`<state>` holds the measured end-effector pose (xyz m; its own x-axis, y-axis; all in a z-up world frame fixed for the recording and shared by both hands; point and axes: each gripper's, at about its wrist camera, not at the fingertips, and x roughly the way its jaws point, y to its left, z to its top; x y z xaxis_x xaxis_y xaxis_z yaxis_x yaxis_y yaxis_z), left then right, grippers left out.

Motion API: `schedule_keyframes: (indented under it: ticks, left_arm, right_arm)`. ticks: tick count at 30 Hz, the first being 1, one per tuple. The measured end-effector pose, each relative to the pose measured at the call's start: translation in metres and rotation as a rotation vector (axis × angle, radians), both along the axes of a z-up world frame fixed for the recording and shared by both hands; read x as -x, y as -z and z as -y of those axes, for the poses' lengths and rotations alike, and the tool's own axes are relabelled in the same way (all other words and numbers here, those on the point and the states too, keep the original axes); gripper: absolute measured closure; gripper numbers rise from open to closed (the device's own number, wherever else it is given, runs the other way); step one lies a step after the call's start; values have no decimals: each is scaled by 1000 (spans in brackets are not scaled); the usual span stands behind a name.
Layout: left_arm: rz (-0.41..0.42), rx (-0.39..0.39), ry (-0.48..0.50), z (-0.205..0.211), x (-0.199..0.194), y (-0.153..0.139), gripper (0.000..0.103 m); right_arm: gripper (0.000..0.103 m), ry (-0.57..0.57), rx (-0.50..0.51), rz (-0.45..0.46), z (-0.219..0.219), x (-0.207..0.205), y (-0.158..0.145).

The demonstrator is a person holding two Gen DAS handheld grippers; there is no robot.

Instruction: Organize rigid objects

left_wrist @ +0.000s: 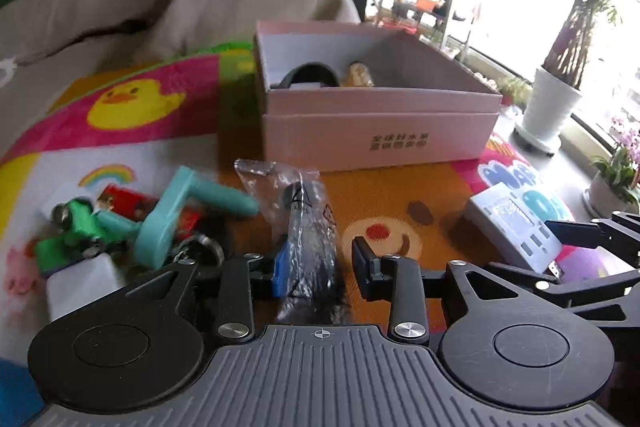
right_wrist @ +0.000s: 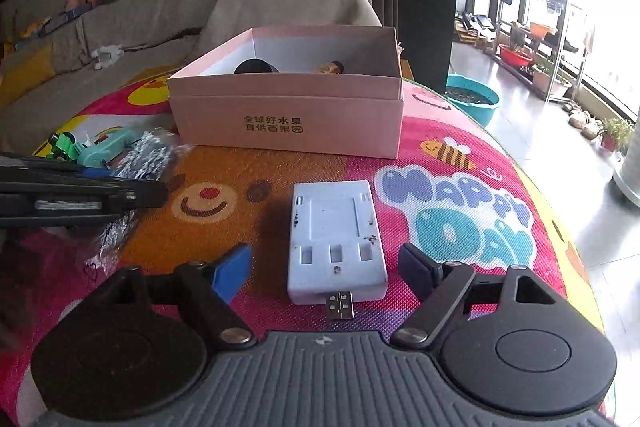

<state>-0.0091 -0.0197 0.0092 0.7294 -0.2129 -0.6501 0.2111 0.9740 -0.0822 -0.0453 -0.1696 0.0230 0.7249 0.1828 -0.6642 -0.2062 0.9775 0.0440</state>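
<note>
Two things, dark ring (left_wrist: 308,77) and yellowish lump (left_wrist: 360,77), inside pink box (left_wrist: 380,131)

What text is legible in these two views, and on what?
"全球好水果" over "直供百果园": printed on the front wall of the pink cardboard box; in the left wrist view it is blurred.
"HAPPY DAY": bubble letters on the play mat.
Marks on the clear plastic bag: too blurred to read.
White USB charger: no readable text.
</note>
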Motion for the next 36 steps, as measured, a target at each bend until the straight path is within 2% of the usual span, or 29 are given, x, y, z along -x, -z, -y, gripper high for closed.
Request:
schedule_keyframes:
  ticks: [4, 7, 9, 10, 11, 15, 19, 24, 27, 30, 34, 36]
  left_arm:
    - [31, -45, 64, 0, 5, 5, 66]
    - [4, -27, 73, -7, 7, 2, 72]
    - [-15, 33, 71, -16, 9, 1, 78]
    - [-20, 67, 66, -21, 10, 1, 79]
    - [-18, 79, 66, -24, 13, 1, 79]
    - [-2, 56, 98, -26, 32, 0, 79]
    - [-15, 95, 145, -27, 48, -12, 80]
    - [102, 95, 200, -17, 50, -58, 80]
    - [182, 86, 209, -6, 24, -92, 80]
    - [246, 124, 179, 11, -27, -126, 79]
    - [103, 281, 159, 27, -108, -131, 76]
    - [111, 281, 146, 27, -118, -126, 76]
  right_arm:
    - [22, 2, 20, -4, -2, -2, -2]
    - [23, 4, 61, 9, -4, -9, -2]
    - [38, -7, 73, 11, -5, -11, -3]
    - [51, -25, 79, 12, -7, -11, -5]
    - [55, -38, 88, 12, -9, -10, -7]
    - [55, -91, 94, 14, -12, 3, -16]
    - [55, -102, 82, 33, -6, 20, -29]
    - [55, -79, 64, 91, 0, 33, -45]
    - [55, -75, 51, 115, 1, 36, -49]
    - [55, -70, 28, 104, 1, 34, -47]
    - [55, -44, 29, 90, 1, 29, -45]
    - [55, -27, 39, 94, 4, 29, -44]
